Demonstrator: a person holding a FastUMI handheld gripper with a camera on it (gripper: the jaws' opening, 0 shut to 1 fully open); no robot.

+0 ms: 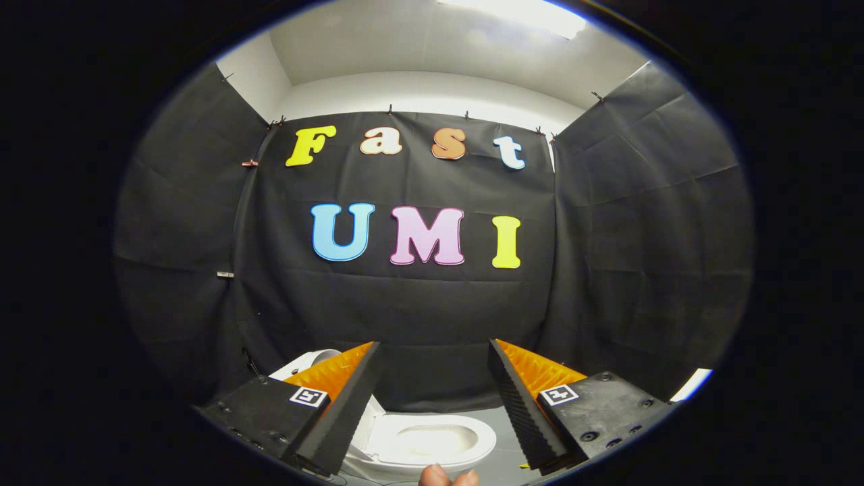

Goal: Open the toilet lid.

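Item: white glossy ceramic toilet (432,442), low between the spread, empty fingers of the gripper (432,405). Its stiff, smooth plastic lid (312,361) apparently stands raised beyond the left finger; best gripped at the rim.

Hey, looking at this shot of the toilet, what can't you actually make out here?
- Toilet: the bowl opening shows between the open gripper fingers, but its left side and back sit behind the left finger, so the lid's position is unclear.
- Toilet base and floor in front: cut off by the lower edge.
- Person's fingertips: only the tips show; the hand is cut off.
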